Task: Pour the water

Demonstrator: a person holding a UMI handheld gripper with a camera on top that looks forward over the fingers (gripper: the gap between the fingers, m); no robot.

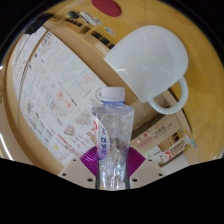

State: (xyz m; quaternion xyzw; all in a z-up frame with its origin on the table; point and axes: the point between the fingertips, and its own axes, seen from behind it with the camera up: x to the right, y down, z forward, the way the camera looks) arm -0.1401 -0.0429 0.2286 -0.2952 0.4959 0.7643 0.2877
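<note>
Nearest: the tongs (113, 172), two pale fingers with a magenta pad (97, 157) showing on the inner face beside the bottle. Both fingers press against the lower body of a clear plastic water bottle (112, 135), so the tongs are clamped on it. The bottle stands roughly upright between the fingers, leaning slightly. It carries a white label with blue and red print; the print is too small to read. White screw cap (112, 95) is on the neck.

Just beyond the cap, up and to the right: a white mug (150, 63), large in view, tilted so its open mouth faces away toward the upper right. Its handle (171, 98) points down toward the bottle's side. Cap and mug sit close together; whether they touch cannot be told.

Beneath and around: a light wooden bench (75, 45). Printed sheets (50, 95) with pale pink and green markings cover it to the left of the bottle. More printed cards (165, 145) lie to the right, near the fingers. Farthest back, a round red object (108, 8) lies on the wood.
</note>
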